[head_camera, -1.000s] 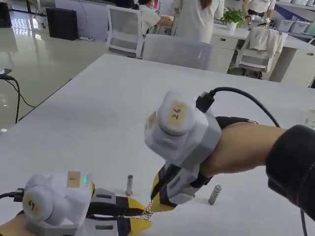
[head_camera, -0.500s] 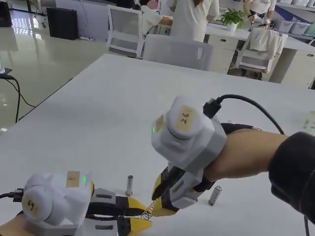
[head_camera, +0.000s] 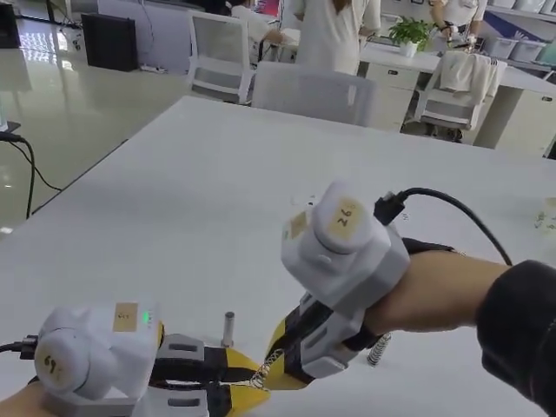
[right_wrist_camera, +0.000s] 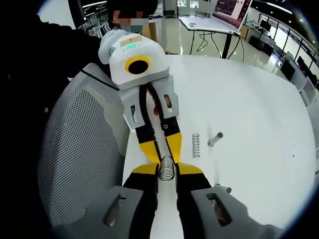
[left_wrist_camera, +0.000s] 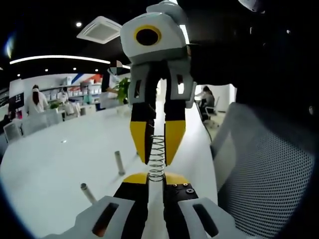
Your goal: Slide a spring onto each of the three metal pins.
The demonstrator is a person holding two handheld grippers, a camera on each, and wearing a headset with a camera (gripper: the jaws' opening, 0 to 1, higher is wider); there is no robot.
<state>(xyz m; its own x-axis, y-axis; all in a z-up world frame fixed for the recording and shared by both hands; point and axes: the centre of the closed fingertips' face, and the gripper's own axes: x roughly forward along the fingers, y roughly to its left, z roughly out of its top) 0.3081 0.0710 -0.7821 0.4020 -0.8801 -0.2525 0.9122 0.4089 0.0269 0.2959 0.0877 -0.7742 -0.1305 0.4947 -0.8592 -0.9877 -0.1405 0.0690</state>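
1. At the 6 o'clock edge of the head view, your left gripper (head_camera: 250, 382) is cut off, with its lower jaw partly out of frame.
2. Your right gripper (head_camera: 276, 369) covers most of the held spring (head_camera: 261, 375). A few coils show, and you cannot tell what is inside them.
3. The loose spring (head_camera: 377, 348), at 3 o'clock from the jaws, is half hidden behind your right hand (head_camera: 417, 295).
4. In the right gripper view, a metal stub (right_wrist_camera: 224, 188) at 3 o'clock pokes past the gripper body. Too little shows to identify it.
5. In the left gripper view, the leaning pin (left_wrist_camera: 88, 192) at 8 o'clock has its lower end hidden behind the housing.
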